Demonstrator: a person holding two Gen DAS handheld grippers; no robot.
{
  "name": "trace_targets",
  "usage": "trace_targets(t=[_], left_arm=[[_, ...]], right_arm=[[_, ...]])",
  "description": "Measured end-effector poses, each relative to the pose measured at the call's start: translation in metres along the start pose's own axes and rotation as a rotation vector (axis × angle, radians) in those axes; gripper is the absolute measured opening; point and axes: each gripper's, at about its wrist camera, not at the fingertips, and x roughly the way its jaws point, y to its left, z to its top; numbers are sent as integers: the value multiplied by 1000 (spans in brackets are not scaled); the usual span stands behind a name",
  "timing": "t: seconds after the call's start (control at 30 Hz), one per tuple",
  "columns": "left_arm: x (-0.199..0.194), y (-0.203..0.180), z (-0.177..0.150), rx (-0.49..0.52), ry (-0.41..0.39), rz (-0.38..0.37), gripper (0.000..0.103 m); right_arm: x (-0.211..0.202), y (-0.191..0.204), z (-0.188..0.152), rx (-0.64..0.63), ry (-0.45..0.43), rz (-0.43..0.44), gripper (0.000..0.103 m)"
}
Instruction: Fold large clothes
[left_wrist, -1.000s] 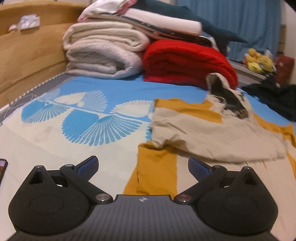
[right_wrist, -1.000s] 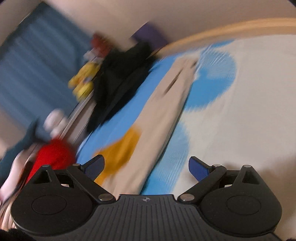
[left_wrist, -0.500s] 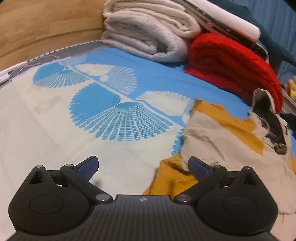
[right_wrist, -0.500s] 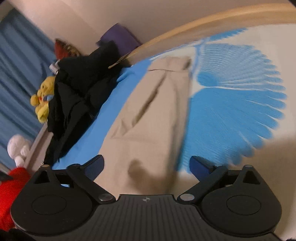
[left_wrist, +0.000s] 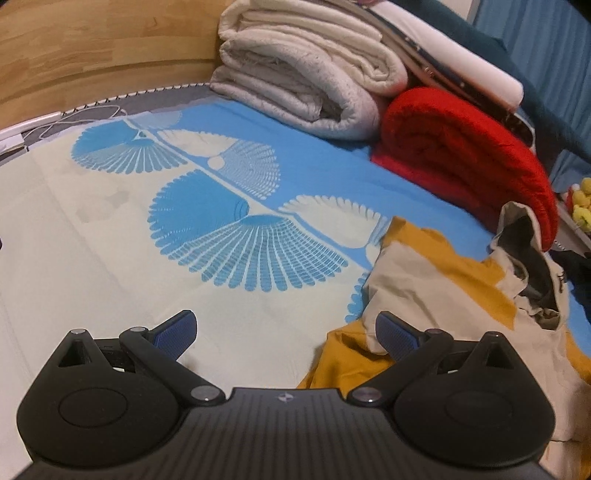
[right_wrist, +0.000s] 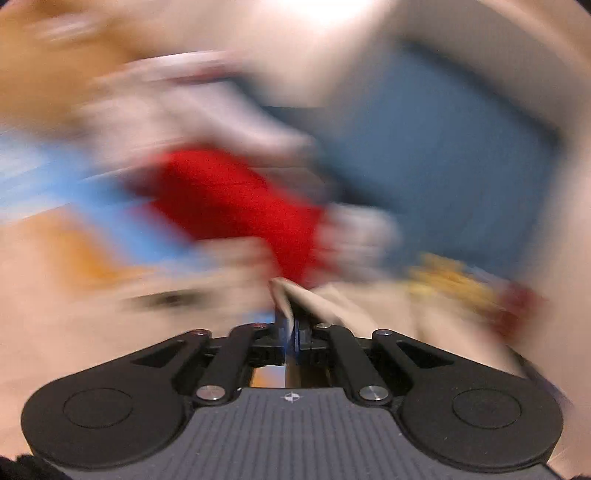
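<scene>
A beige and mustard hooded jacket (left_wrist: 436, 280) lies crumpled on the bed at the right of the left wrist view. My left gripper (left_wrist: 286, 332) is open and empty, low over the sheet, with its right finger at the jacket's near edge. In the right wrist view my right gripper (right_wrist: 290, 328) is shut on a fold of the jacket's beige cloth (right_wrist: 314, 299), which sticks up between the pads. That view is heavily blurred by motion.
The bed sheet (left_wrist: 207, 229) is cream and blue with fan patterns. Folded white blankets (left_wrist: 306, 77) and a red blanket (left_wrist: 461, 147) are stacked at the head. A wooden headboard (left_wrist: 92, 48) stands at the left. Yellow plush toys (left_wrist: 581, 206) sit at the far right.
My right gripper was open over the beige cloth; it has shut on a fold of it and is swinging fast. My left gripper has moved lower and left along the jacket's edge.
</scene>
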Motion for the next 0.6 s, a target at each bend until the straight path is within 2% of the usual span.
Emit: trace_targets(t=[0.07,0.13,0.17,0.2,0.27,0.33,0.43,0.5,0.6], left_arm=[[-3,2,2,7,-5,-20,103],[-4,4,2,17,0,-43,103],[-3,4,1,26,4,-54,103],[-2,2,1,40,7,-63,103],[0,-6,-2,85,3,-97,103],[-1,-19,-5,118,2,-138,103],[-8,-55,-12,194,7,-249,103],[-19,-94,-19,294,1,-342,103],[-40,-169,-36,467,-1,-477,103]], right_arm=[[5,70,-14,-107,119,206,8],[10,113,-40,-186,243,304,36],[10,122,-54,-197,282,304,53],[2,121,-63,-180,259,255,66],[-9,103,-68,-83,263,220,81],[-22,77,-69,67,263,196,82],[-46,43,-68,278,262,137,83],[-63,23,-76,399,264,85,85],[-74,-6,-95,499,283,-56,87]])
